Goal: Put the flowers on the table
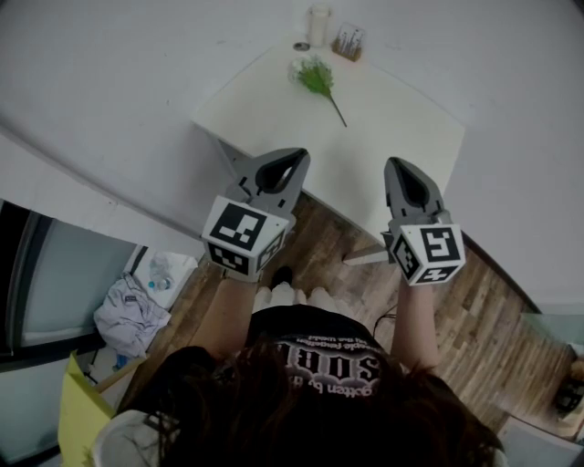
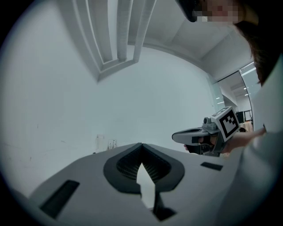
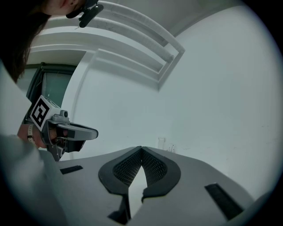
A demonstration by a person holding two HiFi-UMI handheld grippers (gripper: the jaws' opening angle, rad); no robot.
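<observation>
Table (image 1: pixel 392 128): white, rect., on wood floor (image 1: pixel 474 301) by a pale wall; ref. point for all below. Person (image 1: pixel 310 392): dark hair, black printed top, stands at table's near edge. L gripper (image 1: pixel 299 155): held over near-left edge of table, jaw tips pressed together, nothing btwn them. R gripper (image 1: pixel 398 164): over near edge, right of L one, jaws likewise closed tip to tip, empty. Flowers (image 1: pixel 317 77): green sprig w/ thin stem, lying flat on table's far half, well apart from both grippers. Clear jar (image 1: pixel 318 23): upright, far end of table. Small holder (image 1: pixel 348 42): just beside jar. Small round item (image 1: pixel 301 46): near the flowers; type unclear.
</observation>
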